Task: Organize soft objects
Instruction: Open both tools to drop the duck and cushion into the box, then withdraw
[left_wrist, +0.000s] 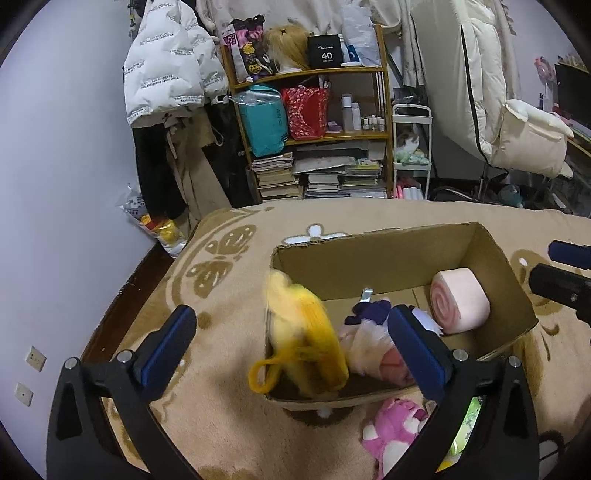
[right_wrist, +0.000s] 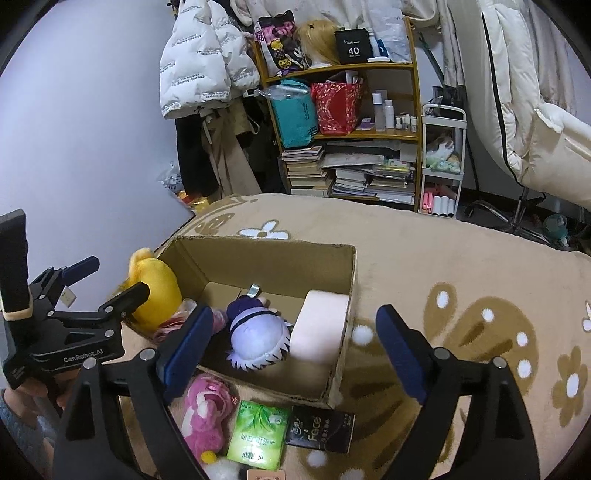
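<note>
A tan blanket patterned with flowers and butterflies covers the surface. On it sits an open cardboard box. Behind, at twelve o'clock in both views, a wooden shelf holds bags, bottles and stacked books; a white puffer jacket hangs at eleven o'clock.

Inside the box, a pink rolled cushion lies against the right wall. Beside it is a doll with pale lilac hair, face down in the right wrist view. A pale pink fluffy toy lies near the box's front wall.

Outside the box, just in front of it, lie a bright pink plush bear, a green tissue pack and a black tissue pack, side by side.

A yellow plush toy is blurred at the box's left front corner, straddling the rim, its yellow loop hanging outside. In the left wrist view it sits between the fingers of the left gripper, which are spread wide and not touching it. From the right wrist view that gripper appears at nine o'clock, level, pointing toward the toy.

The right gripper has its fingers wide apart, holding nothing, tilted down over the box with the doll and cushion between them.
</note>
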